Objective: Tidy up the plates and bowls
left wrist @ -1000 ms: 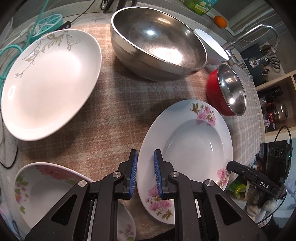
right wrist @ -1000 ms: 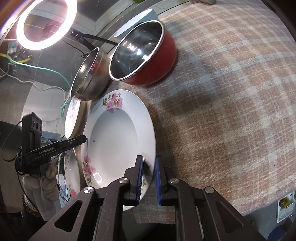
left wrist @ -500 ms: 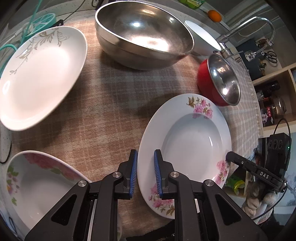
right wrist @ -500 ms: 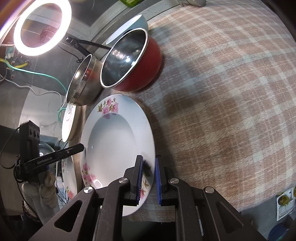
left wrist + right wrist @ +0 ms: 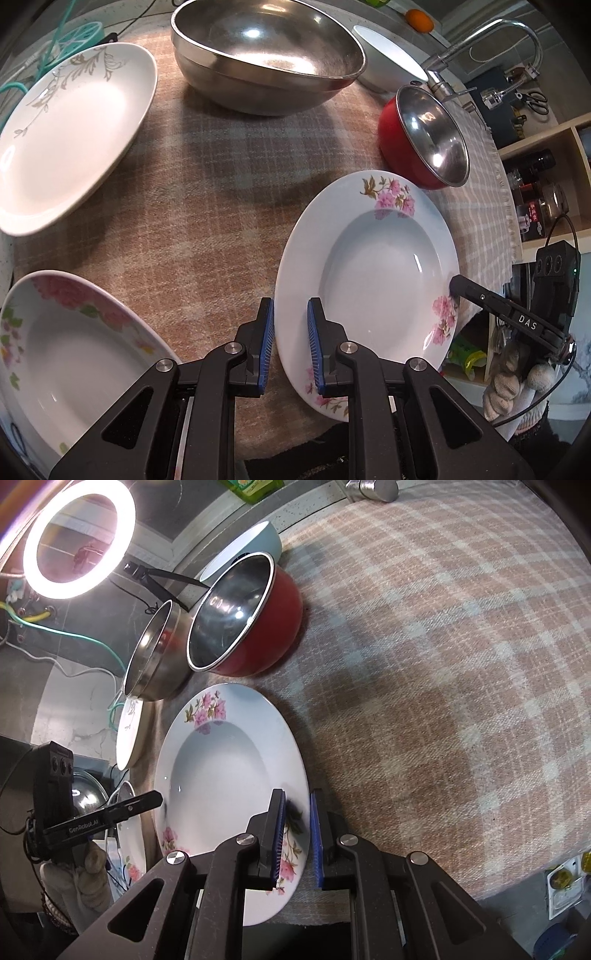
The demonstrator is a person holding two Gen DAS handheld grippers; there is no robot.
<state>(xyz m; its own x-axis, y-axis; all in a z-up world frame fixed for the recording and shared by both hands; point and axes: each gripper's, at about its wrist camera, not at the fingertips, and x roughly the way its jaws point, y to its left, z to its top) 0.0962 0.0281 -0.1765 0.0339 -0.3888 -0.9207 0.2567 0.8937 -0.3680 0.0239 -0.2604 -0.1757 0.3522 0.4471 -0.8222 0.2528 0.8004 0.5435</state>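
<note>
A white deep plate with pink flowers (image 5: 373, 273) lies on the checked cloth; it also shows in the right wrist view (image 5: 221, 775). My right gripper (image 5: 295, 830) straddles its near rim, jaws a little apart, one finger inside and one outside. My left gripper (image 5: 290, 343) straddles the plate's opposite rim, jaws slightly apart. A red bowl with a steel inside (image 5: 424, 144) stands behind the plate. A large steel bowl (image 5: 266, 55), a white leaf-patterned plate (image 5: 74, 129) and a pink-flowered plate (image 5: 70, 354) lie around.
A small white bowl (image 5: 388, 62) sits behind the red bowl. A tap (image 5: 491, 40) rises at the back right. A ring light (image 5: 77, 535) glows at upper left in the right wrist view. The cloth's front edge (image 5: 517, 882) is close.
My right gripper's jaws have opened a little around the plate's rim. My left gripper has moved right, so its jaws now straddle the plate's other rim.
</note>
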